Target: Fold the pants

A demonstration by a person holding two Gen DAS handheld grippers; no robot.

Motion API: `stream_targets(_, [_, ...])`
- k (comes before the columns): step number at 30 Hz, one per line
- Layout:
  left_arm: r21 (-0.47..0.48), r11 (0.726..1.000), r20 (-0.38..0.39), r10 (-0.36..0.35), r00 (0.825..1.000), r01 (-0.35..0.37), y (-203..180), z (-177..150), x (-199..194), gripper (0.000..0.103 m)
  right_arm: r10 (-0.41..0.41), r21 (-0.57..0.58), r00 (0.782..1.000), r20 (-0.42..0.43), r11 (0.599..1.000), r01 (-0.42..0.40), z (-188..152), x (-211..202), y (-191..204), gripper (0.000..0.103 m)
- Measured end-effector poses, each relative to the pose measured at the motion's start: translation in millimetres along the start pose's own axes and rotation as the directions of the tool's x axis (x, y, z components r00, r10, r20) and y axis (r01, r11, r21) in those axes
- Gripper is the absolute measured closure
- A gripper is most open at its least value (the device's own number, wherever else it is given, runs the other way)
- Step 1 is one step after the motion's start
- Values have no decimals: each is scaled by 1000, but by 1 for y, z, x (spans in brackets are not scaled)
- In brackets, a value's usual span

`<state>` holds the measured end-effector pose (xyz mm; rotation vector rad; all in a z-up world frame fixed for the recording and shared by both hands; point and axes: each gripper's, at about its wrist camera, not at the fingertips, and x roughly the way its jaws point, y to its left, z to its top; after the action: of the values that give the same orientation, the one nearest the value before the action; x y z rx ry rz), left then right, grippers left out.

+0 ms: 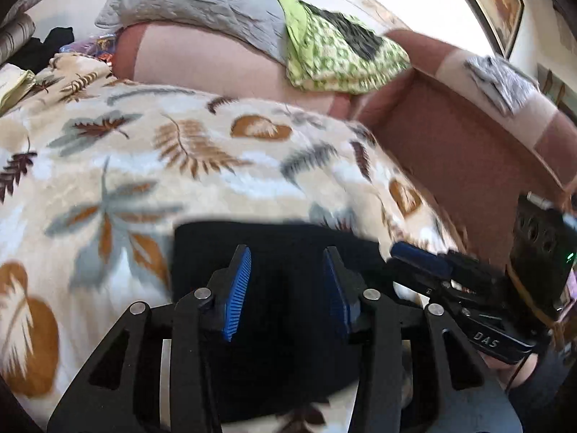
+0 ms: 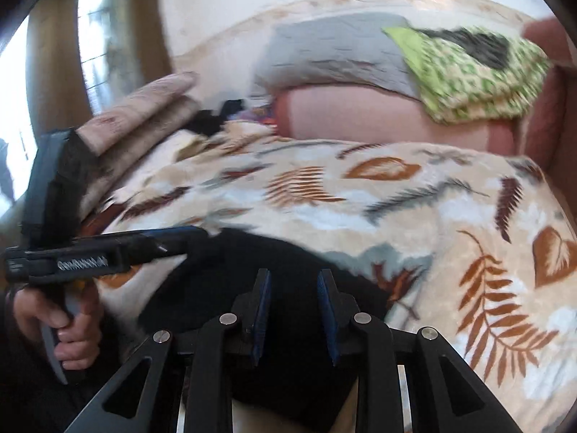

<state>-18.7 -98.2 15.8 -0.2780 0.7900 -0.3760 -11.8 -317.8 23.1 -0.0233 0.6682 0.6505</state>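
While both tools hang low over the bed, the left tool [image 1: 288,281] points forward with its blue ribbed pads [image 1: 236,288] spread moderately apart, nothing between them, the black pants [image 1: 274,324] lying right beneath. From the right wrist view, the right tool [image 2: 294,310] sits the same way: pads parted to a narrower gap, gripping nothing, hovering just above the dark cloth.

The pants [image 2: 252,288] show as a compact, flat black slab with a fairly straight far edge, lying on the near part of the blanket, at 6 o'clock in both views. Whether either tool's tips touch the fabric, I cannot tell.

Over at 9 o'clock in the right wrist view, the left hand [image 2: 65,321] wraps its fingers around the grip, the left tool's body stretched sideways toward the pants. In the left wrist view, the right tool [image 1: 422,256] comes in from 3 o'clock, tip close to the pants' edge.

The blanket [image 1: 180,166] is fluffy, cream, printed with rust and grey leaves. At 12 o'clock a grey quilted pillow [image 1: 202,3] leans on the pink sofa back [image 1: 202,61], a green patterned cloth [image 1: 339,57] piled just beside it.
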Motion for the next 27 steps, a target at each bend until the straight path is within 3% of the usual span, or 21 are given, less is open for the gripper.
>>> stream_targets(2, [18, 998, -84, 63, 994, -62, -4, -15, 15, 62, 10, -32, 998, -69, 999, -12, -11, 5, 12, 75])
stream_targets(4, [63, 993, -89, 102, 991, -97, -11, -17, 23, 59, -38, -60, 976, -216, 998, 26, -30, 32, 16, 70])
stream_targets(6, [72, 994, -89, 91, 992, -85, -14, -15, 27, 47, -43, -78, 984, -174, 996, 30, -29, 30, 19, 67])
stream_targets(7, [75, 995, -89, 75, 993, -68, -14, -15, 28, 37, -37, -66, 981, -189, 997, 25, -27, 31, 17, 67])
stream_targets(9, [104, 994, -87, 51, 995, -42, -19, -17, 29, 26, -18, -29, 982, -188, 999, 13, -28, 31, 13, 66])
stream_targets(13, [127, 991, -73, 39, 997, -30, -23, -20, 31, 16, -26, -51, 986, -167, 999, 18, -31, 29, 19, 63])
stream_targets(27, [102, 991, 0, 90, 996, -89, -31, -27, 29, 14, -55, -71, 993, -108, 996, 47, -37, 24, 28, 54])
